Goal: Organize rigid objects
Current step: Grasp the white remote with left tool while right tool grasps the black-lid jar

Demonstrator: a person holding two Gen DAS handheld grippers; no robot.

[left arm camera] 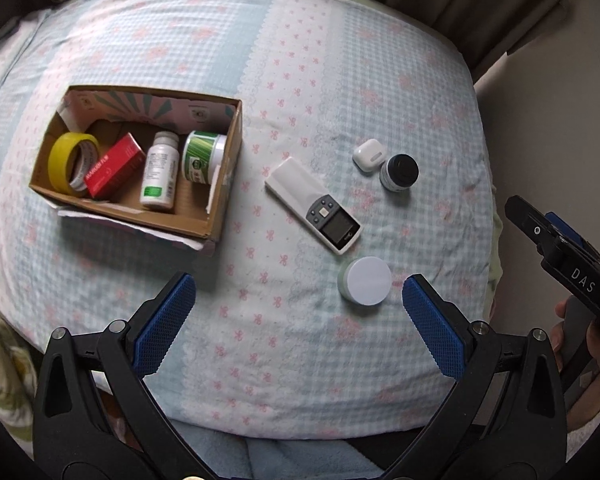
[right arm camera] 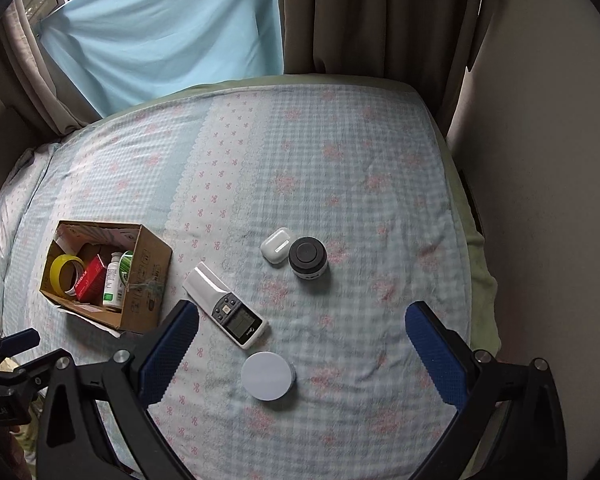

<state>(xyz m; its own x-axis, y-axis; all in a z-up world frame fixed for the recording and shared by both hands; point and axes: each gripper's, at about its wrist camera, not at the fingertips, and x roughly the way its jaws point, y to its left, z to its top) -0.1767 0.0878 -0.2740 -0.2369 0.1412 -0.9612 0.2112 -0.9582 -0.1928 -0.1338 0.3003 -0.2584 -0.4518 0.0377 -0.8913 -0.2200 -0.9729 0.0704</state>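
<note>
A cardboard box on the bed holds a yellow tape roll, a red carton, a white bottle and a green-labelled jar. On the sheet lie a white remote, a white earbud case, a black-capped jar and a white-lidded jar. My left gripper is open and empty, above the near sheet. My right gripper is open and empty, with the lidded jar between its fingers in view.
The bed is covered by a blue checked sheet with pink bows. Brown curtains and a light blue cloth hang behind it. A wall borders the right edge. The right gripper body shows in the left wrist view.
</note>
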